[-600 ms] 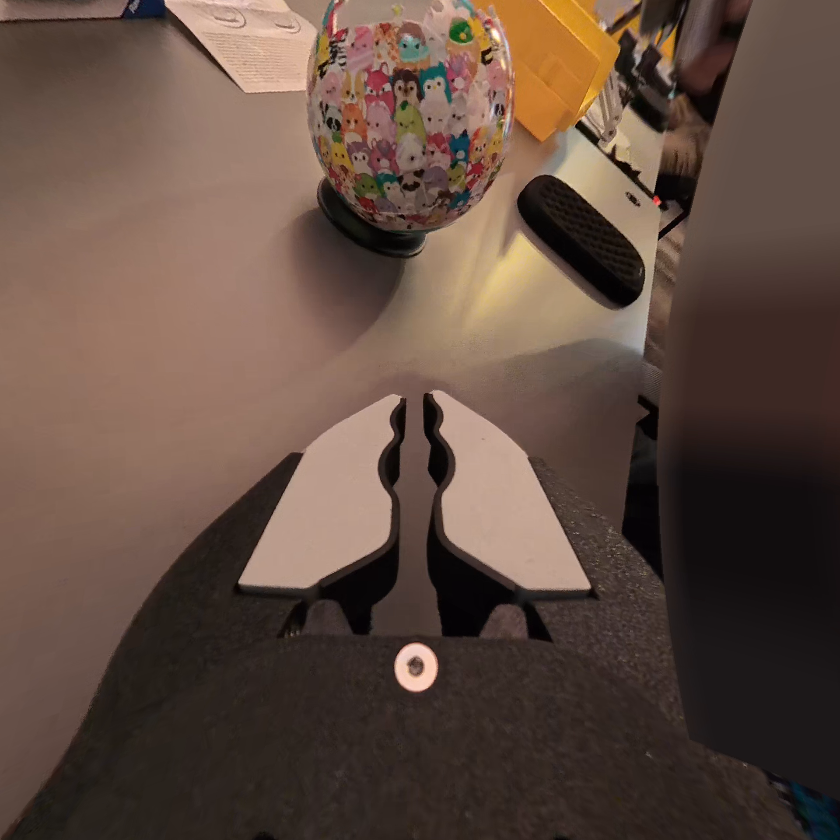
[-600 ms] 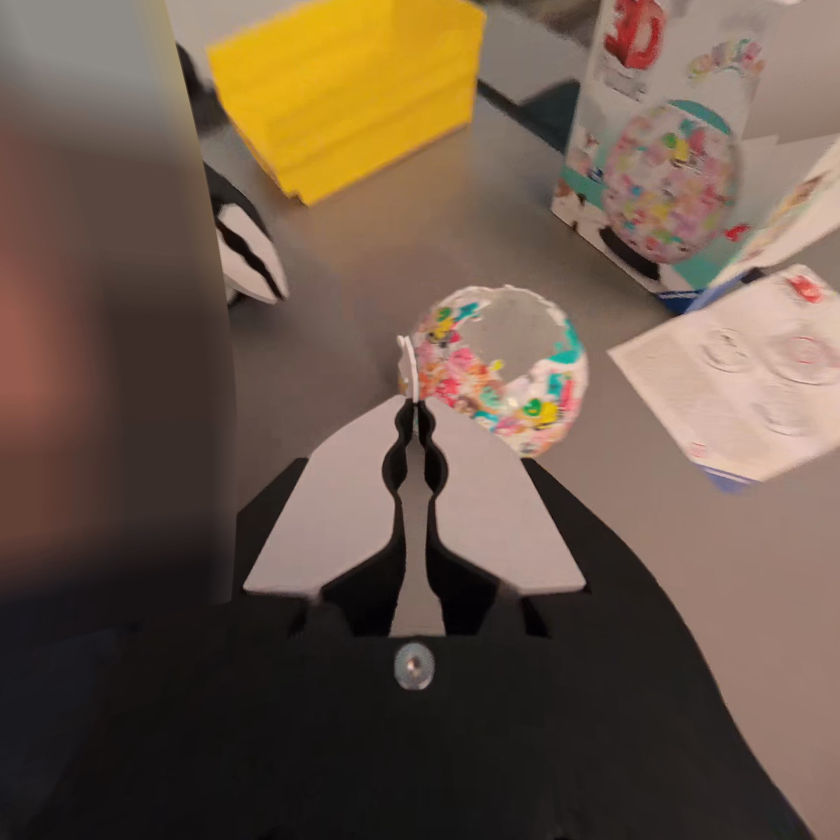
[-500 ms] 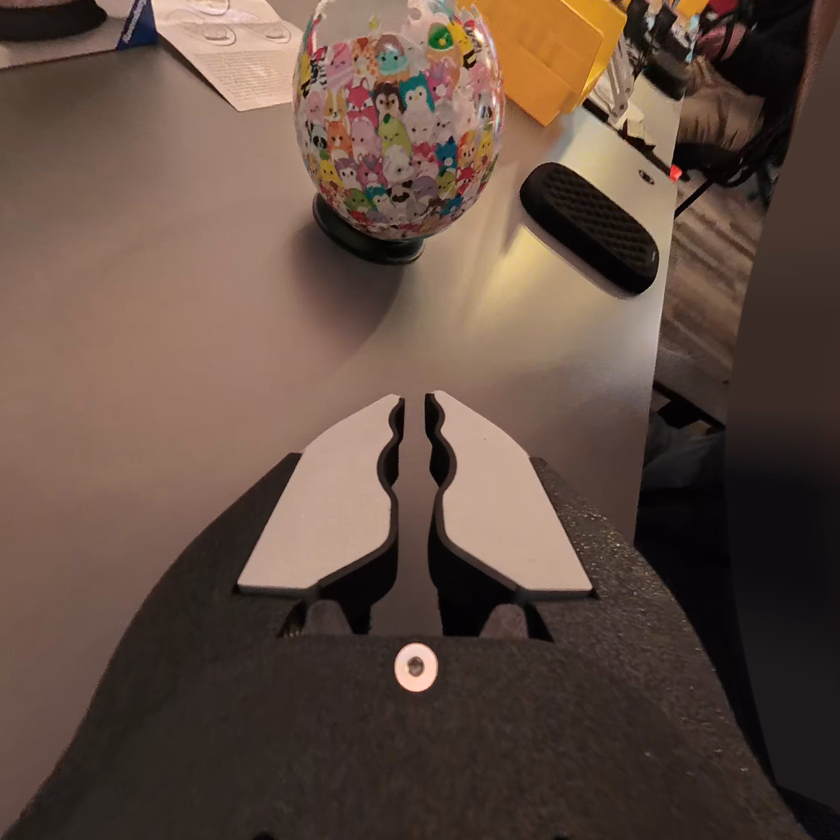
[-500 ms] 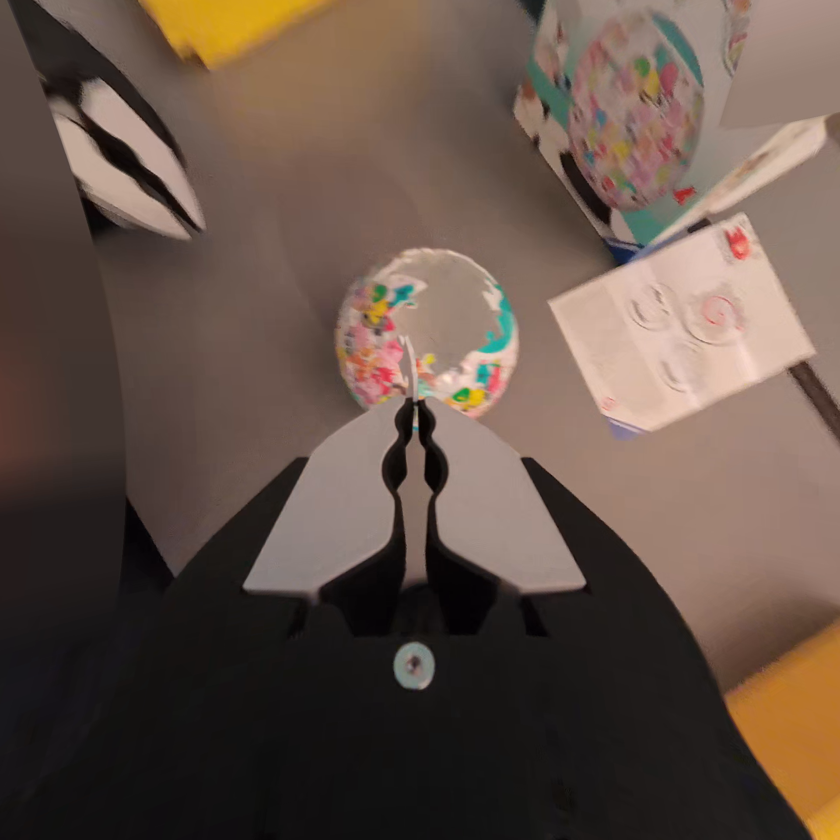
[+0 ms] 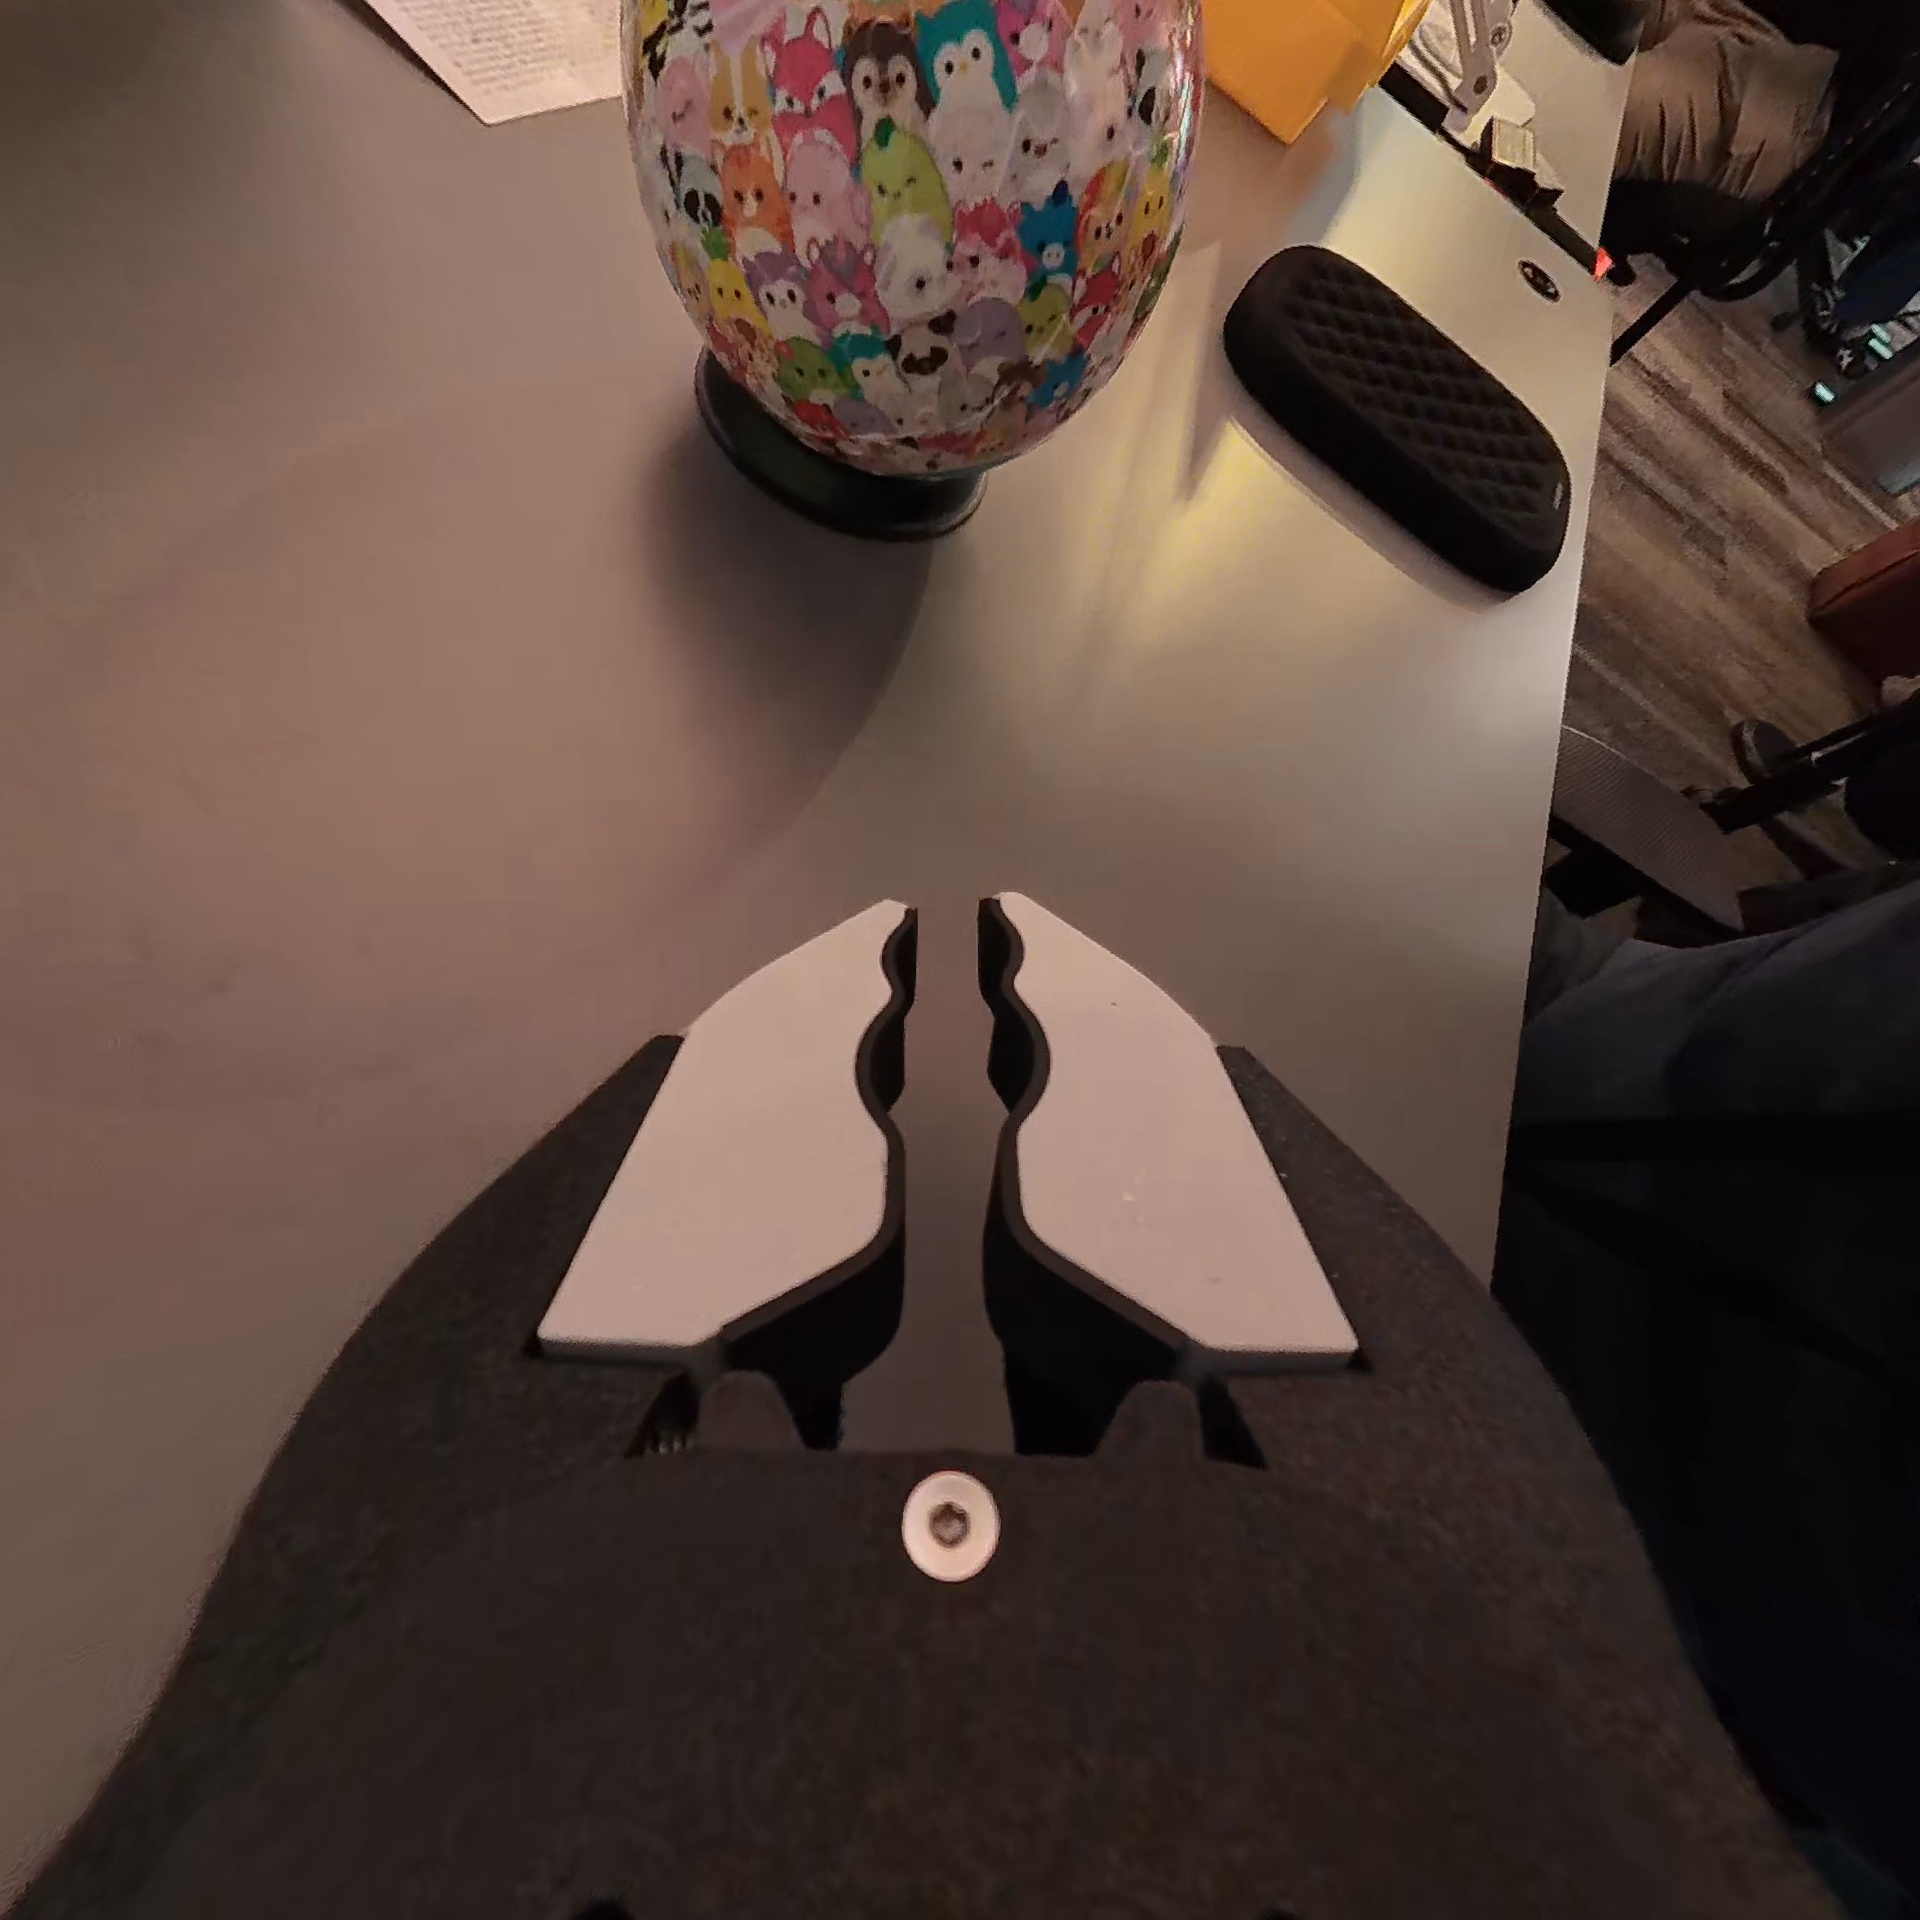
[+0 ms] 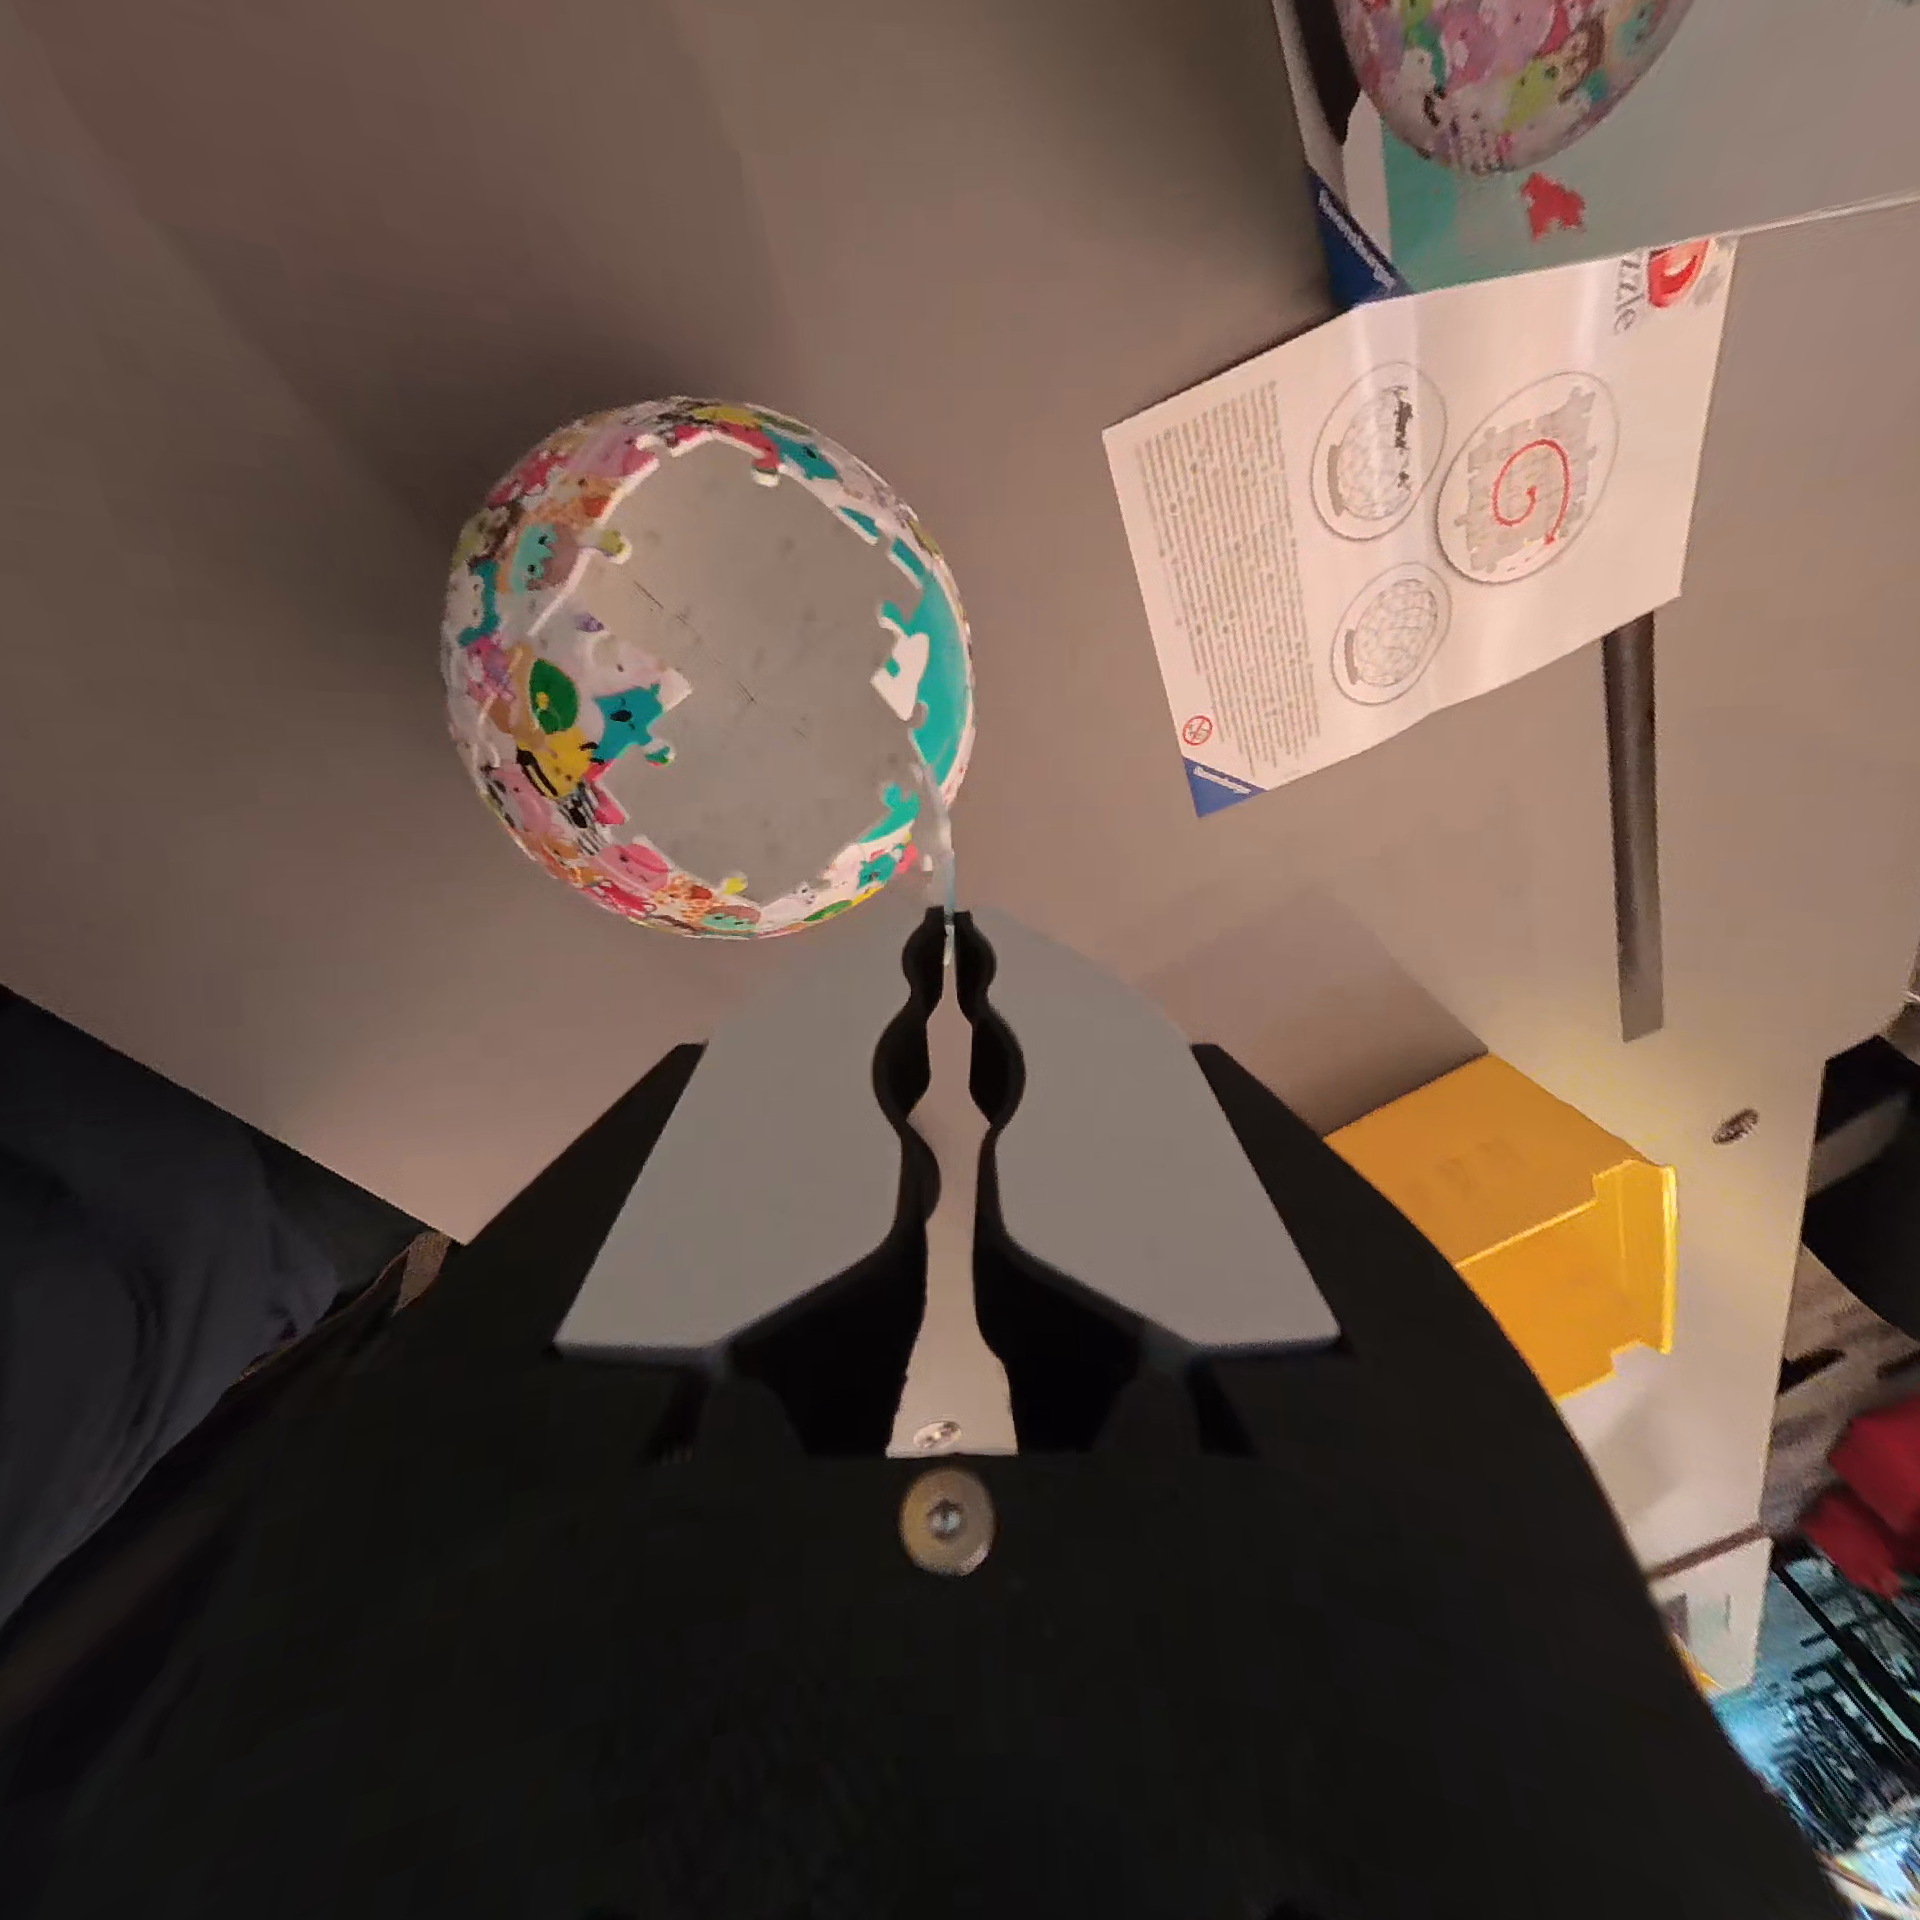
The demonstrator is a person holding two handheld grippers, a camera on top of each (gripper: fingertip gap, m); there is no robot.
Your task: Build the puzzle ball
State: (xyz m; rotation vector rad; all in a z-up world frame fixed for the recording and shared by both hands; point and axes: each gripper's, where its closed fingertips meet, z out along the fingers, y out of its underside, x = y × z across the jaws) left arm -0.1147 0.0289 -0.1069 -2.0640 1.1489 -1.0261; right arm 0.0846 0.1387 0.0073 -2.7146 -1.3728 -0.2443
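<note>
The puzzle ball (image 5: pixel 914 208), covered in colourful cartoon animals, stands on a black ring stand (image 5: pixel 842 478) on the grey table. In the right wrist view I look down into its open top (image 6: pixel 540 717), with a jagged rim and a grey inside. My right gripper (image 6: pixel 948 920) is shut on a thin puzzle piece (image 6: pixel 943 862), seen edge-on, which touches or nearly touches the ball's rim on the teal side. My left gripper (image 5: pixel 948 909) is empty, with only a narrow gap between the fingertips. It hovers over the table a short way in front of the ball.
A black textured pad (image 5: pixel 1392 416) lies right of the ball near the table's right edge (image 5: pixel 1558 727). An instruction sheet (image 6: pixel 1423 520), the puzzle box (image 6: pixel 1558 125) and a yellow bin (image 6: pixel 1538 1236) lie around the ball. A person's dark clothing (image 5: pixel 1714 1299) is at the table edge. The gap from one gripper's tips to the other's is roughly 25 cm.
My right gripper has swung over the ball with the piece and turned, so the piece now sits at the rim's teal side. My left gripper has moved closer to the ball.
</note>
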